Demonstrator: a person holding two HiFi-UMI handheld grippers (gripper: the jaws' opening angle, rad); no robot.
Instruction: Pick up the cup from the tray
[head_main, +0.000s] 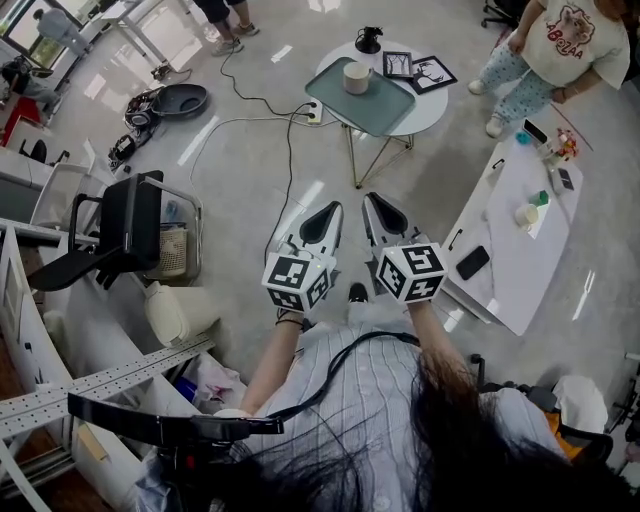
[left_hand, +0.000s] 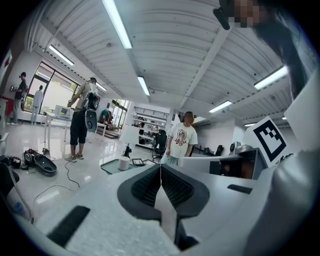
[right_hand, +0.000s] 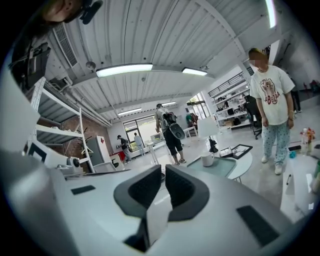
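A pale cup (head_main: 356, 77) stands on a green tray (head_main: 385, 108) on a small round white table far ahead of me. Both grippers are held close to my body, side by side, well short of the table. The left gripper (head_main: 322, 222) is shut with nothing in it, and so is the right gripper (head_main: 383, 215). In the left gripper view the cup (left_hand: 124, 163) sits on the tray (left_hand: 111, 167) far beyond the shut gripper (left_hand: 160, 169). The right gripper view shows the cup (right_hand: 207, 159) and tray (right_hand: 222, 167) distant past the gripper (right_hand: 163, 175).
Picture frames (head_main: 418, 70) and a black lamp (head_main: 369, 40) share the round table. A person in a white T-shirt (head_main: 570, 40) stands at the far right beside a long white table (head_main: 515, 240). A black chair (head_main: 120, 235) is at my left. Cables (head_main: 250, 110) cross the floor.
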